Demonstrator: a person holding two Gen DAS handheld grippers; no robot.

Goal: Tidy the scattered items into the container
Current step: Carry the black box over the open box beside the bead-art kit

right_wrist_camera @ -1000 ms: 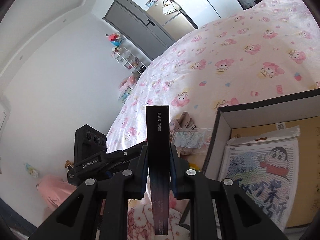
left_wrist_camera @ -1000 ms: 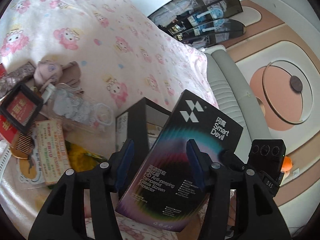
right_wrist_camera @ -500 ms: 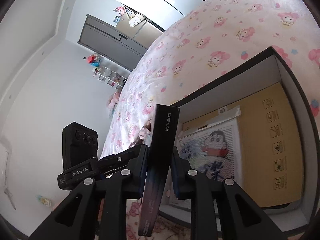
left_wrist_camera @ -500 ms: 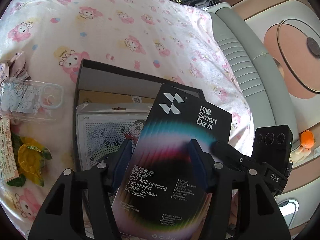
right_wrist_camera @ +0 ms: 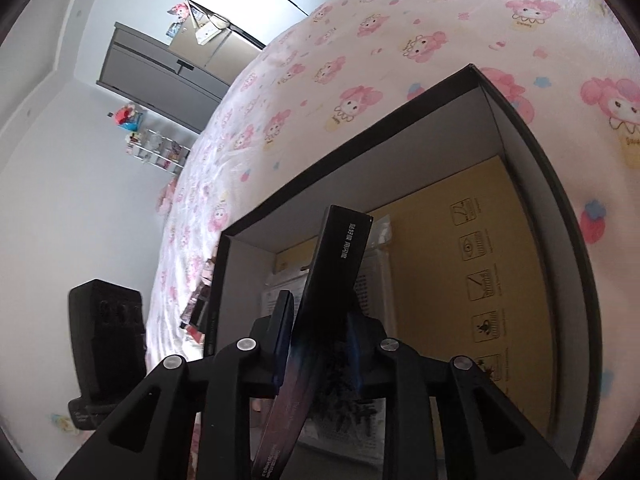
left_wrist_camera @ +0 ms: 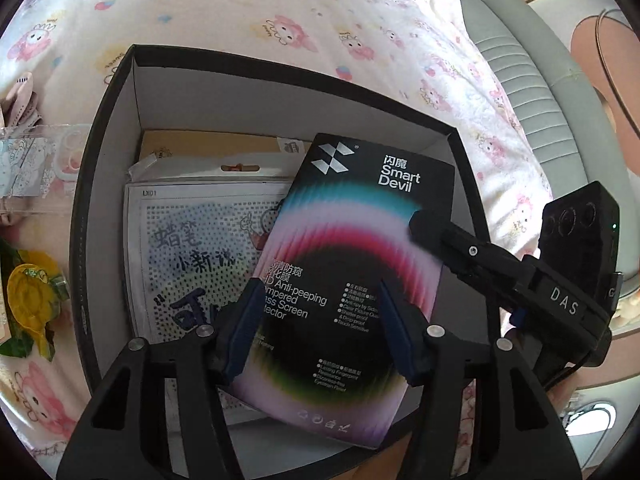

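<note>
A black, rainbow-printed screen protector box (left_wrist_camera: 360,220) hangs tilted over the open black container (left_wrist_camera: 108,128) on the bed. My right gripper (right_wrist_camera: 320,332) has the box (right_wrist_camera: 340,264) edge-on between its jaws. They are opening, and the left pad stands a little off the box, which leans over inside the container (right_wrist_camera: 520,112). One of the right gripper's fingers (left_wrist_camera: 460,244) reaches in at the box's right edge. My left gripper (left_wrist_camera: 318,332) is open above the box's face, holding nothing. A cartoon dot-picture pack (left_wrist_camera: 192,256) lies on yellow card (right_wrist_camera: 480,280) in the container.
Left of the container lie a clear phone case (left_wrist_camera: 36,168), a yellow-green packet (left_wrist_camera: 28,292) and a pink cloth (left_wrist_camera: 16,96) on the pink cartoon bedsheet (left_wrist_camera: 280,12). A grey padded headboard (left_wrist_camera: 532,80) borders the bed on the right.
Both grippers have come down from beside the container to over it. The screen protector box now leans sideways between the right jaws, which have parted slightly.
</note>
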